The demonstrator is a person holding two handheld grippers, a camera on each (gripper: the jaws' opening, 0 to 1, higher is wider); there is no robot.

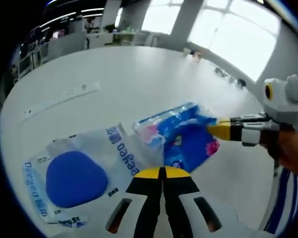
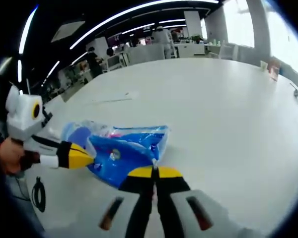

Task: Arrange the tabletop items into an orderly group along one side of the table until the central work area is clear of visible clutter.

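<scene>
On the white desk (image 1: 139,84) lie a blue packet (image 1: 181,136) and, beside it, a clear bag (image 1: 79,171) with a blue pad inside. The left gripper (image 1: 164,171) is pinching the bag's edge, jaws pressed together. The right gripper (image 2: 154,171) seems to pinch the packet's corner, jaws together. A power strip (image 1: 62,99) lies further off.

The setting is an open-plan office. Indicators: a large white table (image 2: 223,114) in the foreground, rows of desks with monitors (image 1: 57,33) behind it, long linear ceiling lights (image 2: 119,15), and tall windows (image 1: 238,29) along one wall. People (image 2: 164,37) stand among the workstations at the far end, and a white power strip (image 1: 59,99) lies on the table.
</scene>
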